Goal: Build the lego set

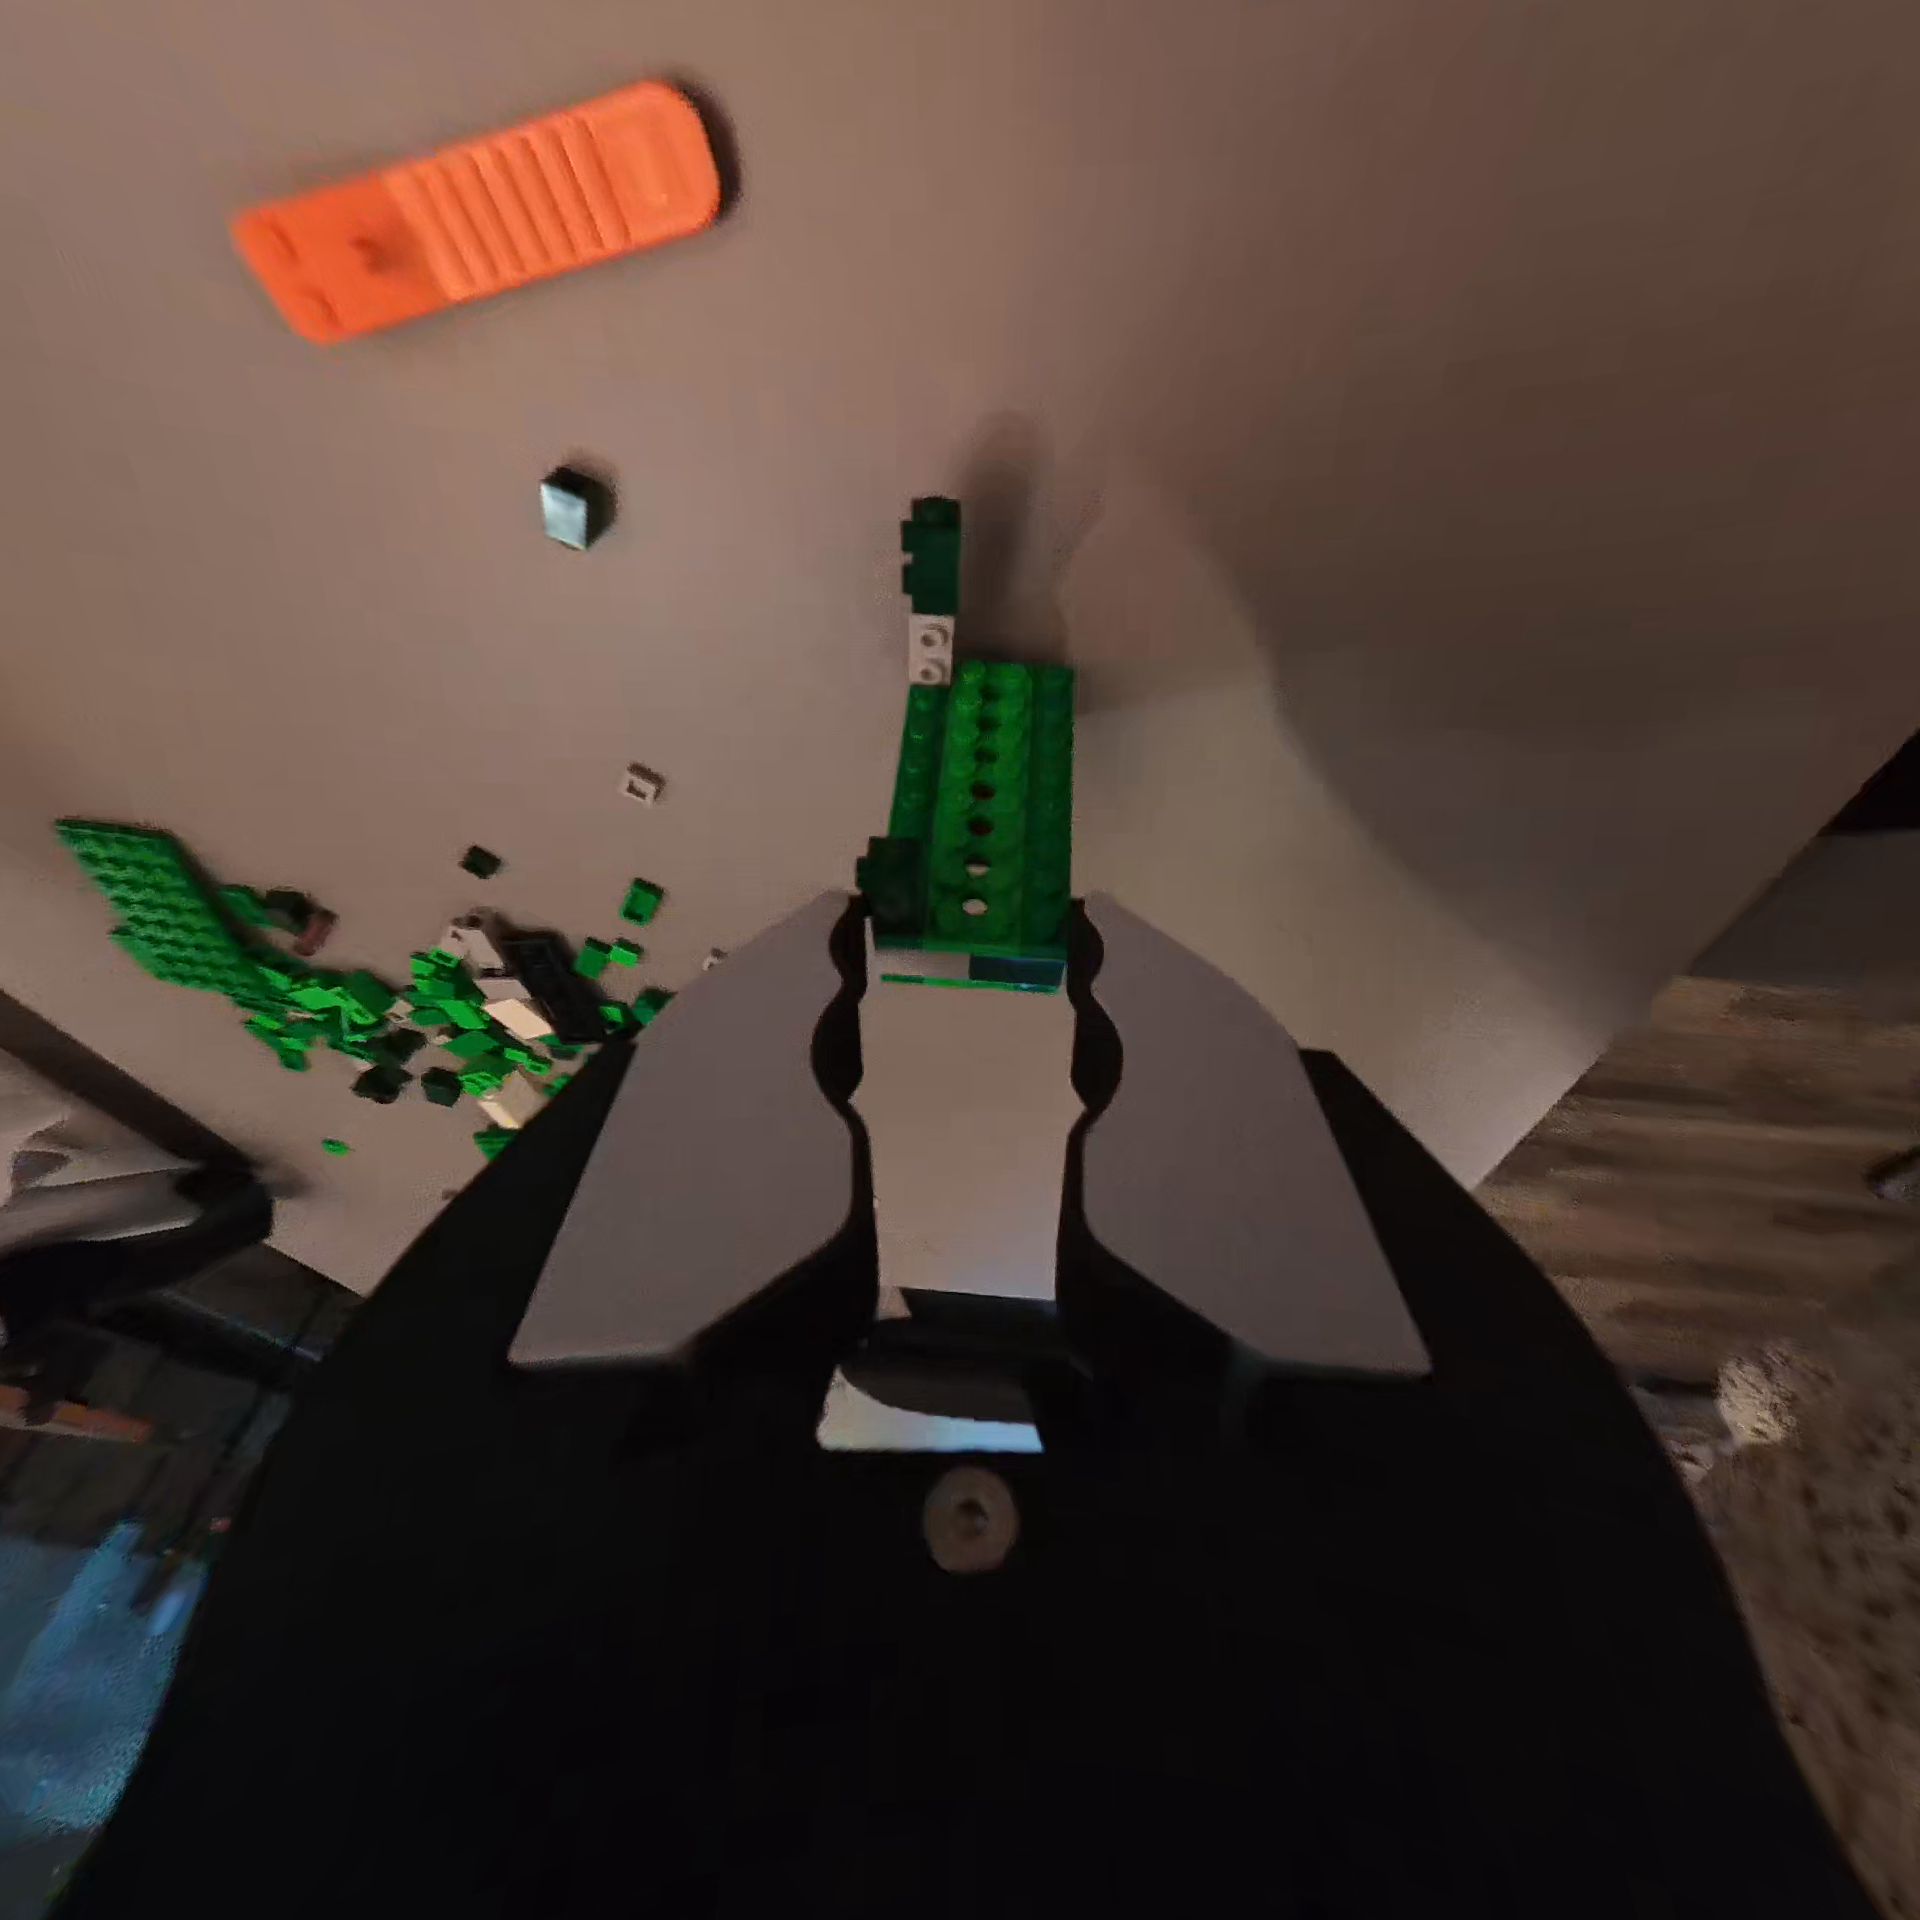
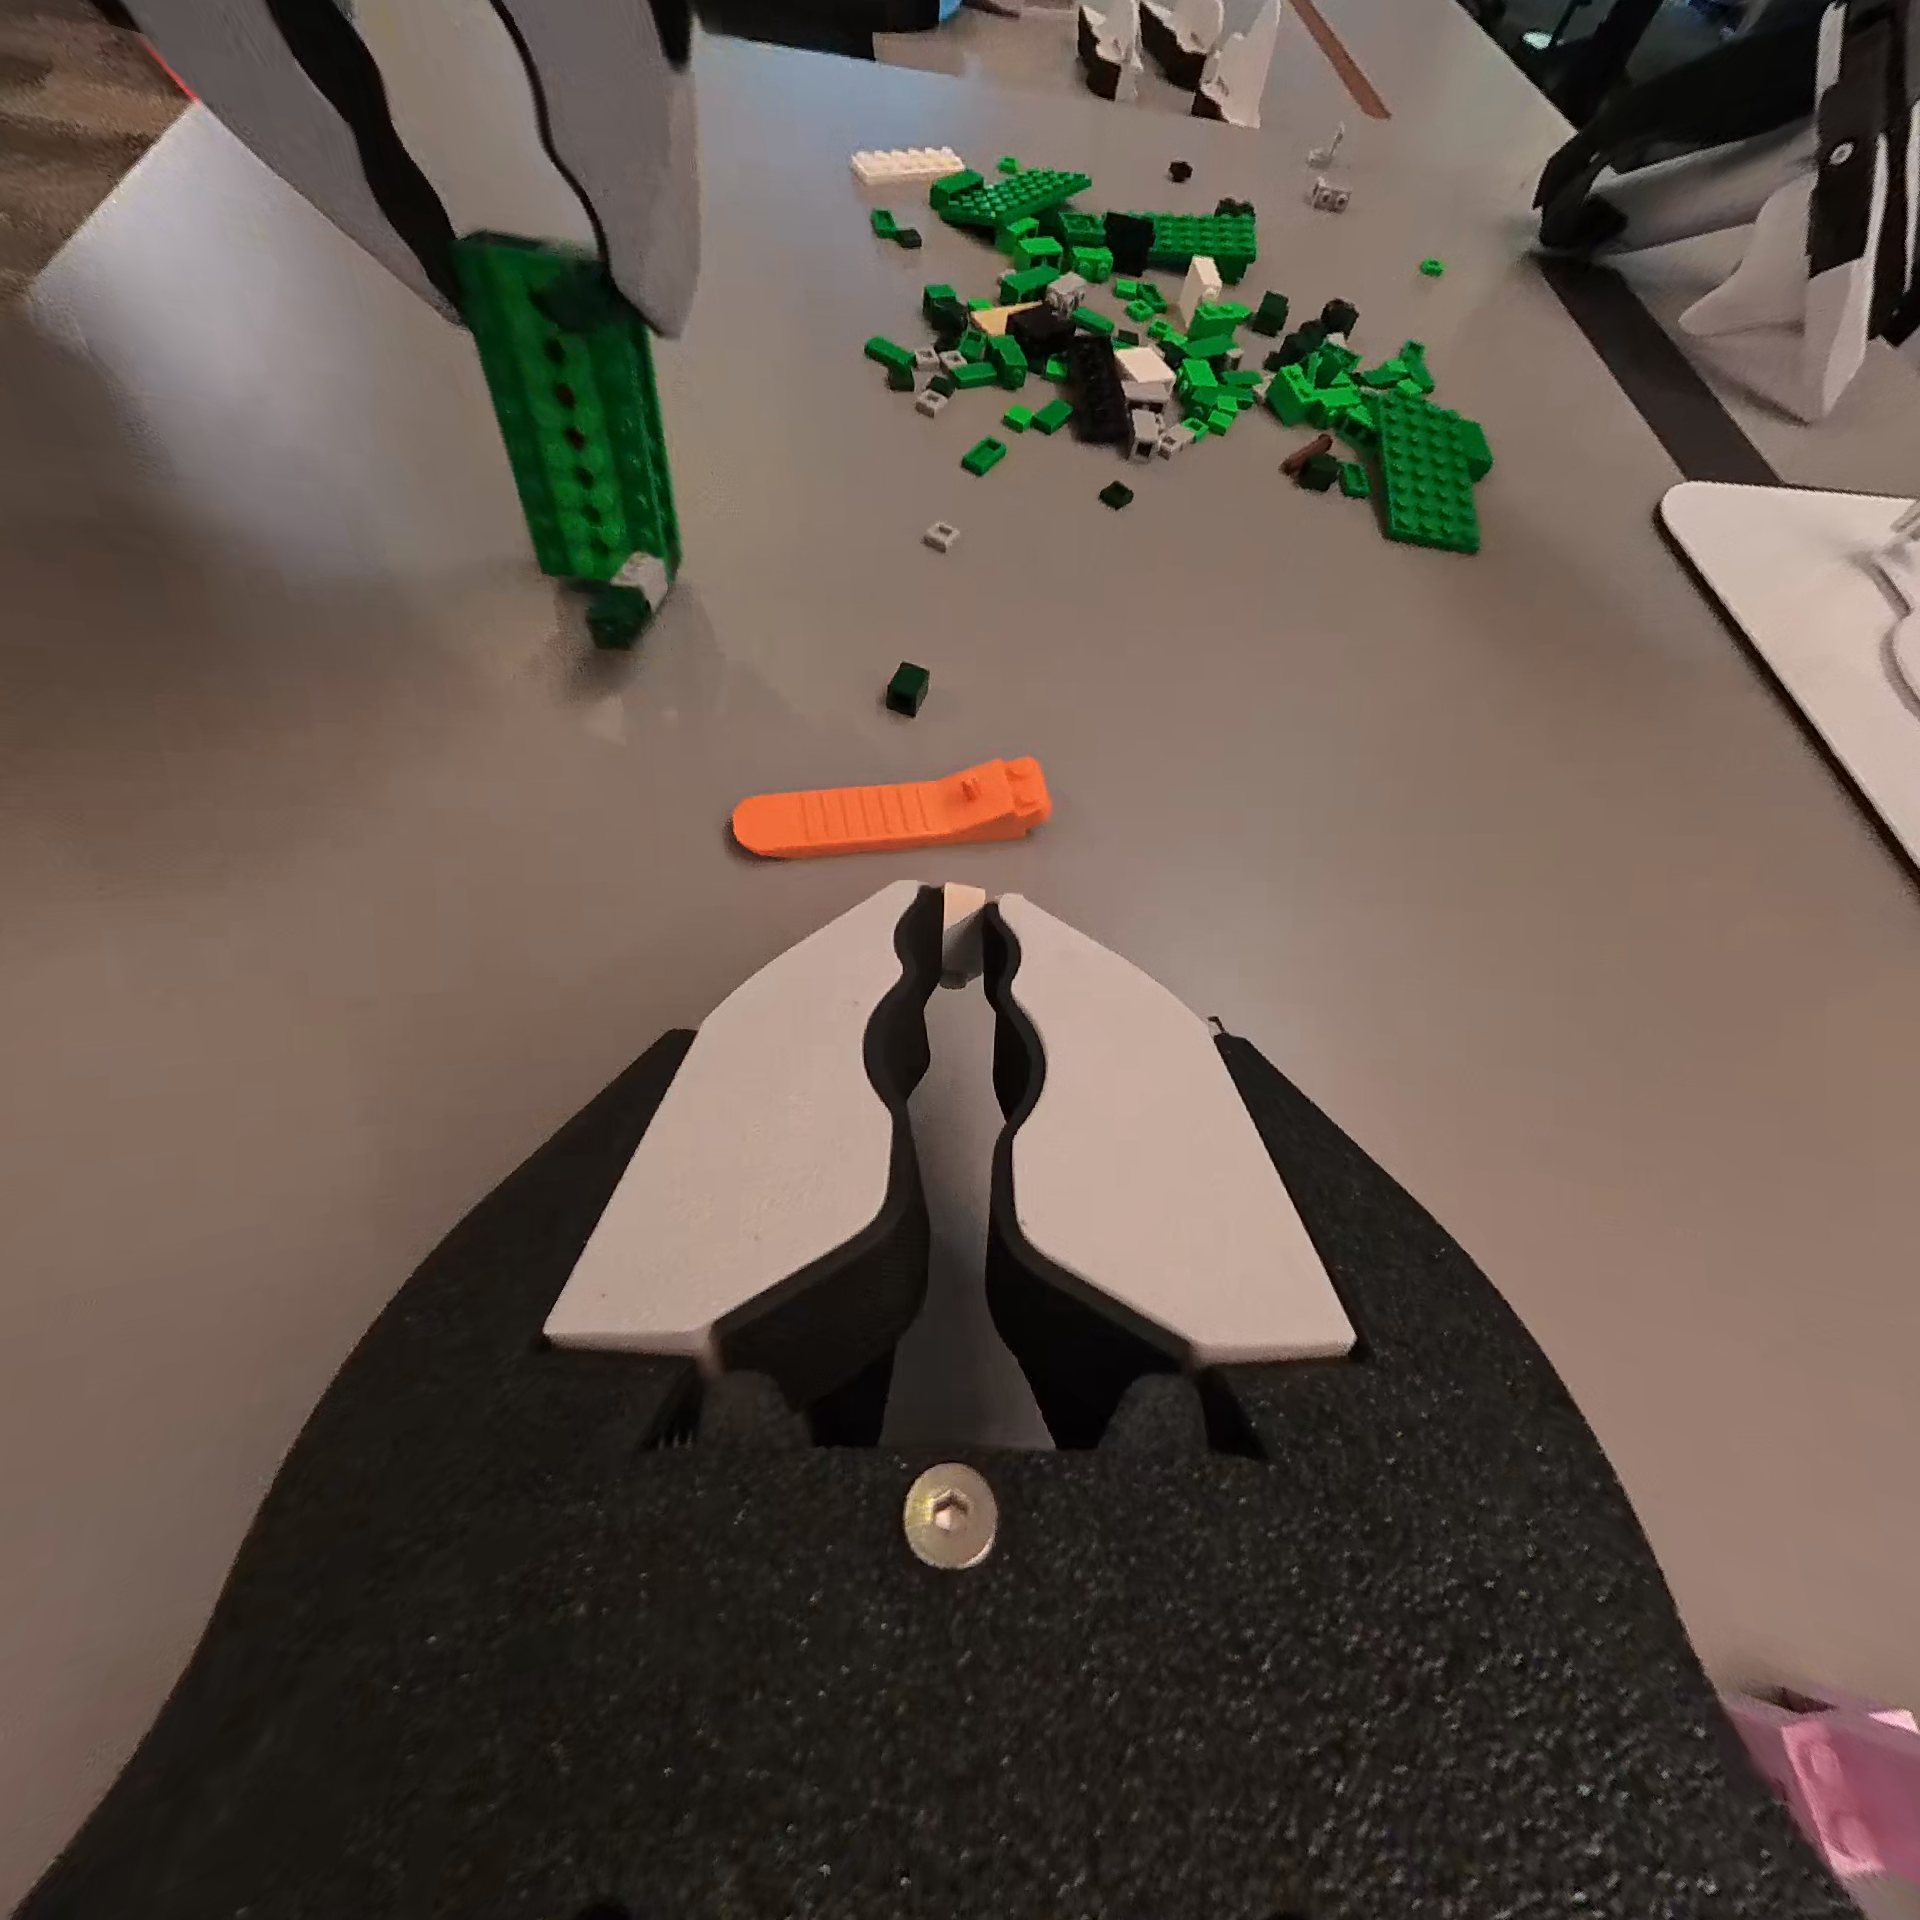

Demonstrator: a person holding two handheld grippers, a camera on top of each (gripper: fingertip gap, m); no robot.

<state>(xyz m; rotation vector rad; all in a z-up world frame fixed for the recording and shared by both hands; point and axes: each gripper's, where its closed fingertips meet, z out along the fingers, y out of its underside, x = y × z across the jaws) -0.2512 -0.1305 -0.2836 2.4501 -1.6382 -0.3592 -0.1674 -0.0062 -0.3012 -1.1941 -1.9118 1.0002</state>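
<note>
My left gripper point(image 1: 966, 935) is shut on one end of a long green brick assembly point(image 1: 992, 800) with a white piece and dark green pieces at its far end. The same assembly point(image 2: 571, 416) hangs from that gripper point(image 2: 540, 270) at the upper left of the right wrist view, its far end close to the grey table point(image 2: 312, 935). My right gripper point(image 2: 961, 909) is shut on a small white brick point(image 2: 961, 920), above the table just short of the orange brick separator point(image 2: 894, 816). A pile of loose green, black and white bricks point(image 2: 1164, 332) lies beyond.
A single dark green brick point(image 2: 907, 688) lies between the separator and the pile; it also shows in the left wrist view point(image 1: 571, 507), near the separator point(image 1: 488, 208) and the pile point(image 1: 416, 997). A white board point(image 2: 1797, 623) sits at the right. Bags point(image 2: 1766, 208) stand at the back right. The grippers' ends are close to 15 cm from one another.
</note>
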